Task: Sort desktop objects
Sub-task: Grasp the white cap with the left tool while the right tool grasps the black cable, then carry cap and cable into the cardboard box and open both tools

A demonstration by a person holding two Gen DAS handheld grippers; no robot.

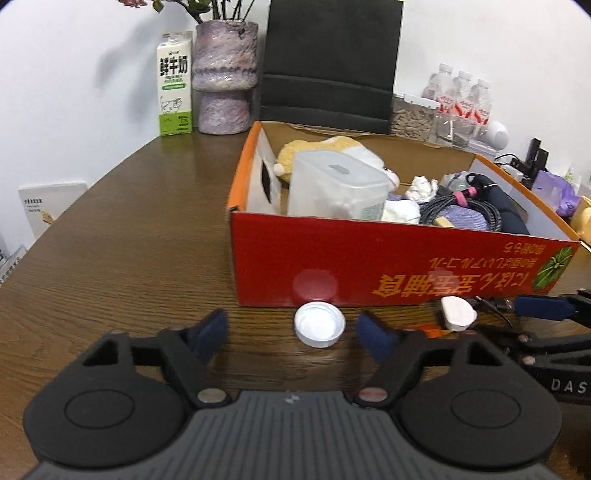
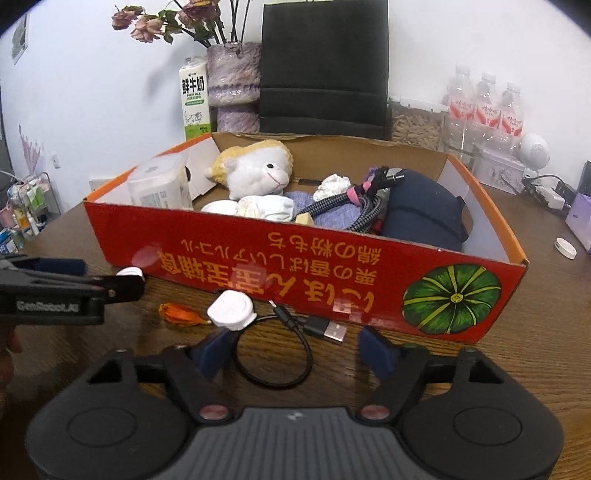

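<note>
Your left fingers (image 1: pixel 291 334) and right fingers (image 2: pixel 295 349) are open, so the white cap (image 1: pixel 320 329) and black cable (image 2: pixel 275 354) sit ready to grab.

Matching black handheld grippers
Left gripper (image 1: pixel 291 334) and right gripper (image 2: pixel 295 350) are showing navy pads; ribbed grey housings; white lettering.

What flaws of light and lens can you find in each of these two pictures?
Left wrist view: fisheye bends the table edge and darkens the corners; a pale glare spot sits on the red box above the white cap; the bottles look soft. Right wrist view: the same bowing of the box; glare patches on its glossy front; the flowers are slightly blurred.
</note>
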